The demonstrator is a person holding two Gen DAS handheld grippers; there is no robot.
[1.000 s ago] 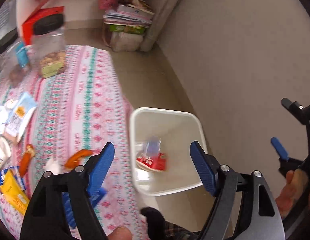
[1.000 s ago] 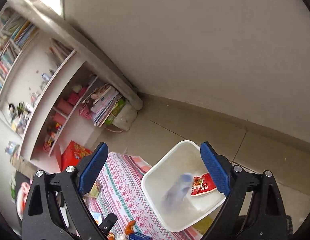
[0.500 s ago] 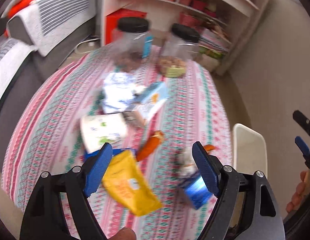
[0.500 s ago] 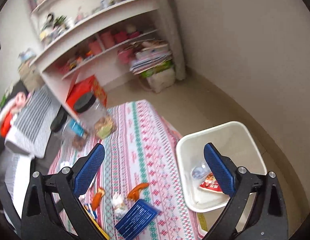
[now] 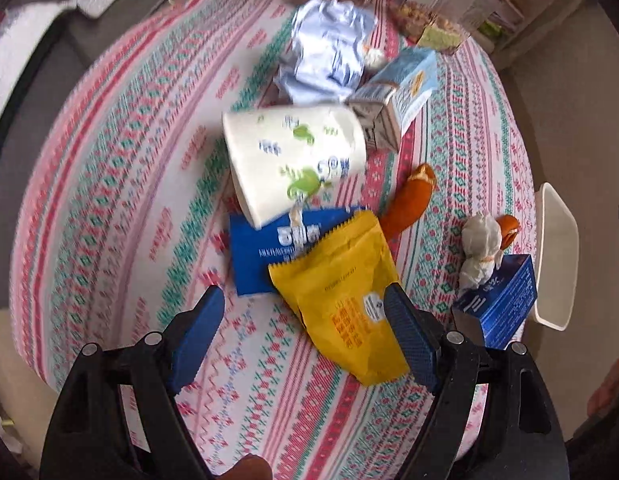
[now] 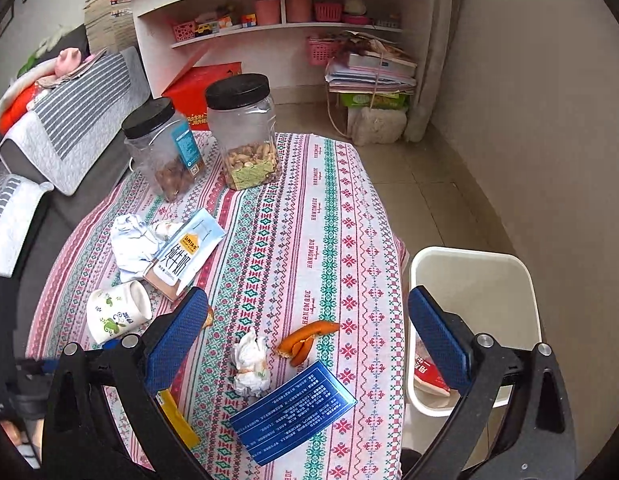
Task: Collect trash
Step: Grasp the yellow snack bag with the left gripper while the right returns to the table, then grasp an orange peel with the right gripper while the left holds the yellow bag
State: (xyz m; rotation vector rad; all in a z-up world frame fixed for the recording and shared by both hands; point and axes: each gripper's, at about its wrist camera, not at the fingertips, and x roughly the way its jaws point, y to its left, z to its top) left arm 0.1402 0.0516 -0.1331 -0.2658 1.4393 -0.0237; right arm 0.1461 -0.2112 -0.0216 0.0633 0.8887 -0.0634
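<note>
Both of your tools are empty and spread wide. The left tool (image 5: 305, 332) hangs nearly straight down over the near part of the tabletop (image 5: 109, 152), with the lower corner of the yellow pouch (image 5: 341, 292) showing between its jaws, though the pads do not press on it. The right tool (image 6: 307, 340) points over the near right corner of the tabletop, with the crumpled tissue (image 6: 251, 362), the orange peel (image 6: 305, 340) and the blue box (image 6: 293, 414) lying between and below its jaws.

The trash is spread from the middle of the tabletop to its near edge: a paper cup (image 5: 297, 160) on its side, partly over a blue wrapper (image 5: 261, 256), which the yellow pouch overlaps in turn. The white bin (image 6: 473, 276) stands on the floor just off the right edge and already holds a red packet (image 6: 427, 376).

For this pick, take the pouch first, since it lies on top. It looks thin and slippery, so come down with one pad on each long edge and let it buckle upward into the pinch. Lift straight up, so the wrapper under it does not drag along. With the right tool, the box by the edge looks easiest; grip it across its narrow sides. Leave the two nut jars (image 6: 245, 132) alone.
</note>
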